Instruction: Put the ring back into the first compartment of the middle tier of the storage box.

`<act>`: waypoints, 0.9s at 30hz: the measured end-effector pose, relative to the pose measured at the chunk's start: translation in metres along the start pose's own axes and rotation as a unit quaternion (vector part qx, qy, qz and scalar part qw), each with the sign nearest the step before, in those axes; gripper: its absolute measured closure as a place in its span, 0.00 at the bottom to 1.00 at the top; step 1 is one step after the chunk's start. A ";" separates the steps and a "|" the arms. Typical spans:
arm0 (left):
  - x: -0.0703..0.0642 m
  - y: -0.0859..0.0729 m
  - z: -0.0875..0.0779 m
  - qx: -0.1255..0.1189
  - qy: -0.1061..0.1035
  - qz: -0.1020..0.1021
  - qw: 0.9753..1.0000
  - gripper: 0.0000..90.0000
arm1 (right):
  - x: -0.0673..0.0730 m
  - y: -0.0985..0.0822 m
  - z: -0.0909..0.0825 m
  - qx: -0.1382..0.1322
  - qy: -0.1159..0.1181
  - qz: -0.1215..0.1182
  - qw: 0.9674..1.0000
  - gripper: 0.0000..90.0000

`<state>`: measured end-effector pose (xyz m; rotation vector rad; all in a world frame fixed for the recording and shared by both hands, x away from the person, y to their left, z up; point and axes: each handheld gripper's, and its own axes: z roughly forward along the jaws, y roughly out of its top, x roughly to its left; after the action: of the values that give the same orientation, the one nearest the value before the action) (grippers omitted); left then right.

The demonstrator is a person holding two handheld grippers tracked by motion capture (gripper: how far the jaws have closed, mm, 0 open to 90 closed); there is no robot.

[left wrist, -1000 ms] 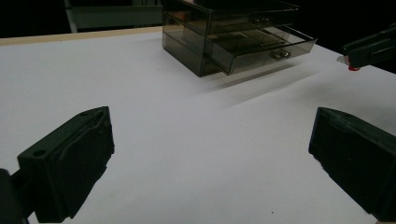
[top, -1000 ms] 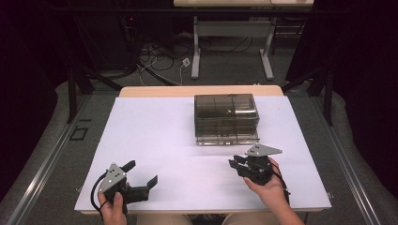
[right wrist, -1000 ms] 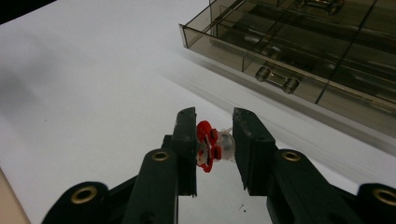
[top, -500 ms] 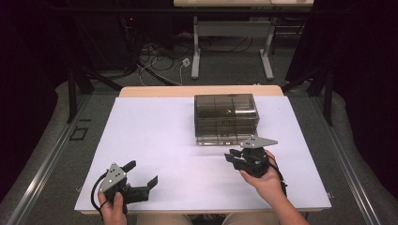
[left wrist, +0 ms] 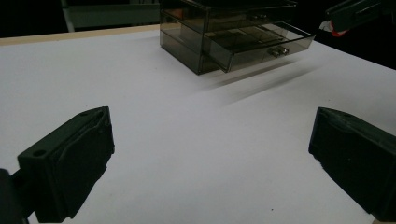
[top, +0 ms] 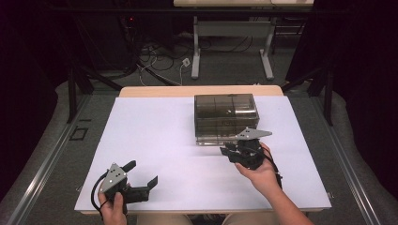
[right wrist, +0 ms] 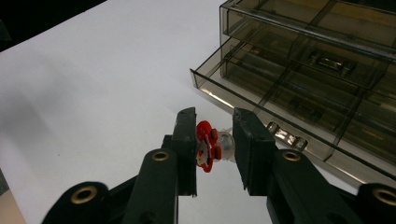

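Observation:
A smoky see-through drawer box (top: 226, 115) stands at the back middle of the white table (top: 159, 140). One of its drawers (right wrist: 280, 100) is pulled out toward me; it is split into several compartments. My right gripper (right wrist: 214, 144) hovers just in front of that drawer, shut on a small red and clear part (right wrist: 208, 145). In the high view the right gripper (top: 230, 152) sits at the box's front right corner. My left gripper (top: 142, 172) rests near the table's front left, jaws wide open, nothing between them. From the left gripper (left wrist: 210, 158) view, the box (left wrist: 210, 32) lies well ahead.
The white table's front edge (top: 202, 208) runs close to both hands. Grey floor, cables and a desk frame (top: 232, 42) lie beyond the far edge. Dark frame legs (top: 80, 79) stand at the back left.
My right gripper has moved forward and slightly left toward the box's open drawer, rising a little with the red part in it. The left gripper has kept still.

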<state>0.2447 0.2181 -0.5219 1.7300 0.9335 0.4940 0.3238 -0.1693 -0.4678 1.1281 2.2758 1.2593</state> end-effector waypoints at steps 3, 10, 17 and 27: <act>0.000 0.000 0.000 0.000 0.002 0.001 1.000 0.01 | 0.001 0.003 0.002 0.001 0.001 -0.001 1.000 0.79; 0.000 0.000 0.000 0.000 0.002 0.001 1.000 0.01 | 0.004 0.014 0.011 0.006 0.001 -0.002 1.000 0.79; 0.001 0.000 0.000 0.000 0.002 -0.001 1.000 0.01 | 0.004 0.021 0.018 0.011 0.001 0.001 1.000 0.79; 0.000 0.000 -0.002 -0.005 0.013 -0.001 1.000 0.01 | 0.007 0.030 0.029 0.011 -0.002 0.002 1.000 0.79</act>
<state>0.2434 0.2195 -0.5216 1.7174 0.9492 0.5212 0.3512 -0.1378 -0.4591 1.1408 2.2906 1.2354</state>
